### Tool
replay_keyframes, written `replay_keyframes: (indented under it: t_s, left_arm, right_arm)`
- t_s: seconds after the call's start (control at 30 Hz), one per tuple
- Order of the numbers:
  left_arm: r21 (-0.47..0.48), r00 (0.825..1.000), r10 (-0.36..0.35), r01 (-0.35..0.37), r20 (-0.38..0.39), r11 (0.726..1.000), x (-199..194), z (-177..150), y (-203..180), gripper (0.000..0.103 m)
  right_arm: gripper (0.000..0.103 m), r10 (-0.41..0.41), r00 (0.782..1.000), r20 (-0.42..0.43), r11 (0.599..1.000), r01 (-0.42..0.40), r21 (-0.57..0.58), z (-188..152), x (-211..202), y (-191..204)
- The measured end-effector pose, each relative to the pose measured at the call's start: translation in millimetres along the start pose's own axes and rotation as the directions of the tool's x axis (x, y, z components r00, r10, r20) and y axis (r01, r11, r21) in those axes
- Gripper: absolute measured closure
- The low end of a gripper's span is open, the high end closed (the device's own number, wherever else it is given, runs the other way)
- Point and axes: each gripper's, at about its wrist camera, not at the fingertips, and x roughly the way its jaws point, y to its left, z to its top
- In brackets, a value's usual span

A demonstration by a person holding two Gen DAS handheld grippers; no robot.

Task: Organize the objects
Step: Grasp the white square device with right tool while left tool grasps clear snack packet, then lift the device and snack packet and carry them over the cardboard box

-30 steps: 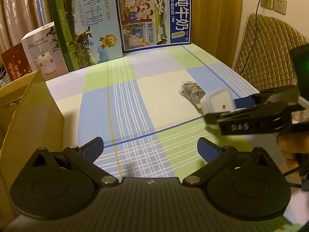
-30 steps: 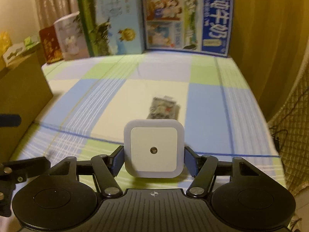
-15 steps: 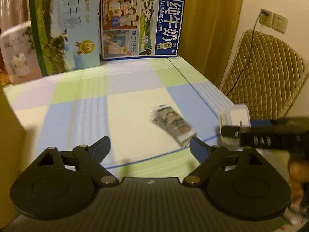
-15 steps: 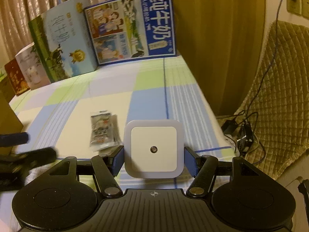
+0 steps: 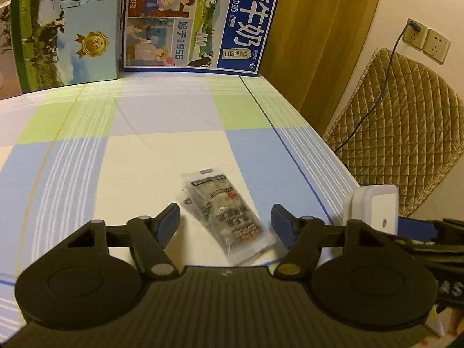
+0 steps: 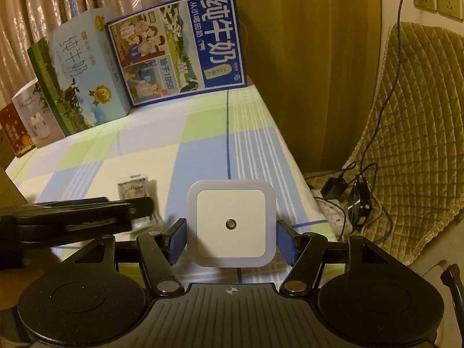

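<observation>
A small clear snack packet [image 5: 224, 216] lies on the checked tablecloth [image 5: 162, 156], and my left gripper [image 5: 226, 221] stands open with its blue fingers on either side of the packet's near end. The same packet [image 6: 132, 188] shows partly behind the left gripper's black arm in the right wrist view. My right gripper [image 6: 231, 237] is shut on a white square night light [image 6: 231, 223], held above the table's right edge. That night light [image 5: 374, 213] also appears at the right of the left wrist view.
Milk cartons [image 6: 177, 49] and smaller boxes [image 6: 34, 116] stand in a row along the table's far edge. Off the right side are a quilted chair [image 6: 411, 133], a power strip with cables [image 6: 336, 211] on the floor, and wall sockets [image 5: 426, 39].
My left gripper has swung right and forward, until its open fingers flank the snack packet. The right gripper has turned right toward the table's edge, still holding the night light.
</observation>
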Motion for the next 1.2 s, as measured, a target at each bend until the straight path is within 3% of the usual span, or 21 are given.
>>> replay_keyframes:
  t_s: [0.03,0.17,0.2,0.5,0.63,0.93,1.2]
  left_arm:
    - [0.008,1.000,0.001,-0.001,-0.008,1.000,3.6,0.4,-0.8,0.044]
    - [0.035,0.999,0.006,-0.005,-0.036,0.999,2.0,-2.6,2.2,0.070]
    - [0.043,0.999,0.012,-0.011,-0.039,0.999,-2.6,-5.4,3.6,0.071]
    - [0.124,0.993,0.035,-0.022,-0.111,0.992,-74.0,-54.0,21.9,0.073]
    - [0.155,0.994,0.062,-0.047,-0.093,0.987,-97.5,-74.7,24.0,0.071]
    - [0.163,0.994,0.060,-0.045,-0.088,0.986,-84.0,-71.9,27.3,0.066]
    - [0.155,0.993,0.071,-0.055,-0.096,0.986,-96.2,-73.1,24.2,0.072]
  right_arm:
    - [0.041,0.002,1.000,0.000,1.000,-0.002,-0.003,0.3,0.0,0.4]
    - [0.041,-0.001,1.000,-0.010,1.000,0.001,-0.006,-0.3,1.7,1.0]
    - [0.041,-0.001,1.000,-0.013,1.000,0.000,-0.005,-0.6,2.0,1.1]
    - [0.041,0.045,0.998,-0.034,0.999,-0.046,-0.028,-5.1,-3.4,16.1]
    - [0.041,0.063,0.997,-0.050,0.996,-0.065,-0.056,-9.9,-12.9,29.6]
    - [0.041,0.071,0.994,-0.077,0.992,-0.078,-0.098,-23.8,-15.2,51.4]
    - [0.041,0.065,0.995,-0.072,0.992,-0.072,-0.103,-26.7,-18.4,57.1]
